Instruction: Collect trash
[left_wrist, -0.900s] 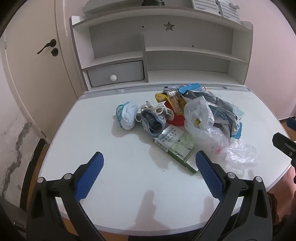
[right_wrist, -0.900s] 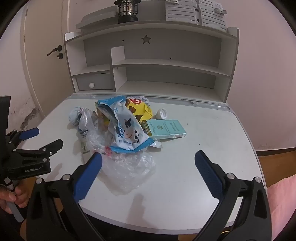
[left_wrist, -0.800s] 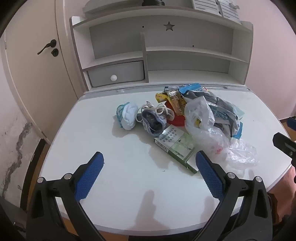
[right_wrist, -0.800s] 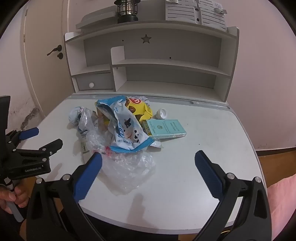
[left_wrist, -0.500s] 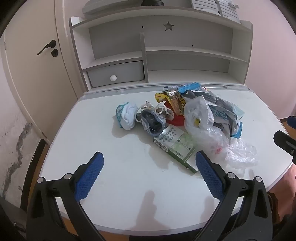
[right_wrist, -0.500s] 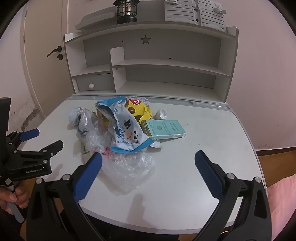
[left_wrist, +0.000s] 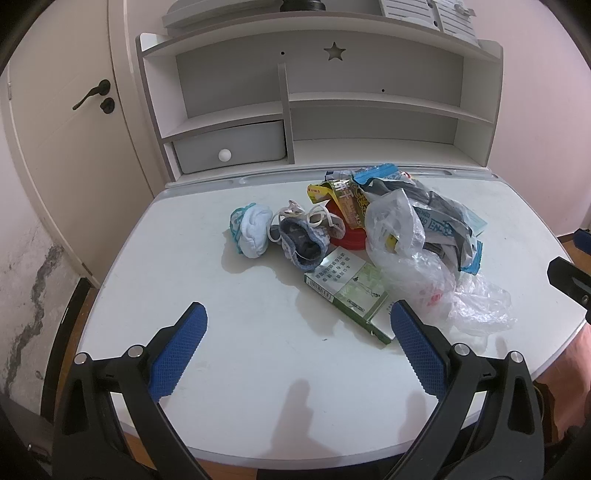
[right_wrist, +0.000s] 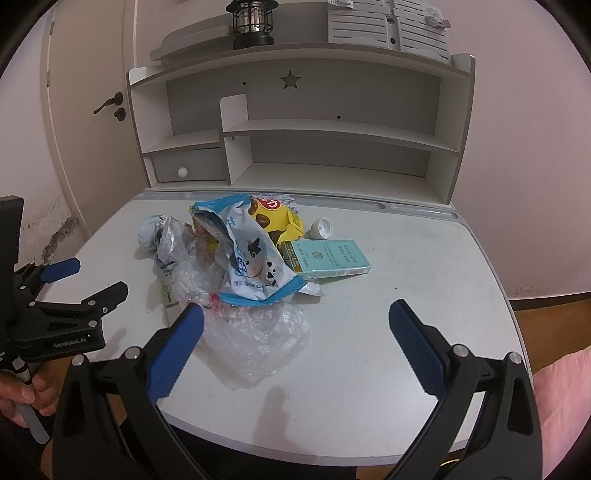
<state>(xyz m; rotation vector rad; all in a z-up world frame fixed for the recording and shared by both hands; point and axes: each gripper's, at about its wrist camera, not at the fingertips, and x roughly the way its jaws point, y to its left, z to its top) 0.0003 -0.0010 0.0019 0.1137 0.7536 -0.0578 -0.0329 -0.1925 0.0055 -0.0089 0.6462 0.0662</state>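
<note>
On the white worktop (left_wrist: 229, 354), mid-surface, trash heaped together: clear plastic bag (right_wrist: 255, 332), blue milk wrapper (right_wrist: 255, 266), green carton (left_wrist: 347, 291), teal box (right_wrist: 332, 258); left gripper (left_wrist: 295, 328) and right gripper (right_wrist: 295, 325) hover short of it, jaws spread wide and empty, likely poised for a first pick.

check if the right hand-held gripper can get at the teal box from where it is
Probably yes: the right hand-held gripper is open, and the teal box lies flat with bare desk on its near and right sides.
</note>
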